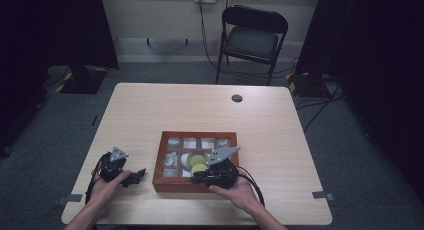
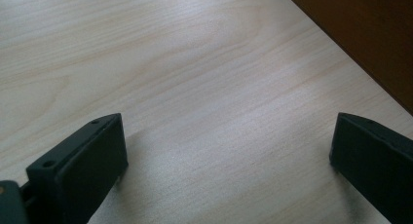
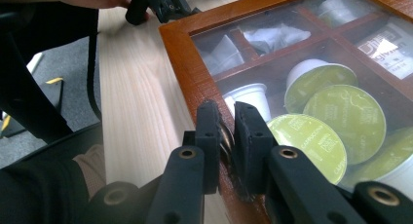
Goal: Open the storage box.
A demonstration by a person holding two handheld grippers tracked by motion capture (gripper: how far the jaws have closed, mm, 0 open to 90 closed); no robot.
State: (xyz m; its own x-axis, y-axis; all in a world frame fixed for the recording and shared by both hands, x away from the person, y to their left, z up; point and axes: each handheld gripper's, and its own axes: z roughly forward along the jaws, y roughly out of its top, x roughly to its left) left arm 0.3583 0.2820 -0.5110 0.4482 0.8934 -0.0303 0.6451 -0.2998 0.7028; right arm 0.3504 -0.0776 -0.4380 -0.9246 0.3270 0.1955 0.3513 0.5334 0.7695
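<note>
Our right hand-held gripper (image 3: 226, 136) pinches the wooden box's (image 3: 182, 48) metal latch (image 3: 225, 139); our left hand-held gripper (image 2: 229, 160) gapes wide over the surface (image 2: 195, 87).

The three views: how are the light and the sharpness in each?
High view: dim, dark at the sides, table evenly lit. Left gripper view: bright, soft shadows beside each black jaw of the left claw, grain sharp. Right gripper view: glare on the glass lid of the wooden box; right claw near and slightly soft.
</note>
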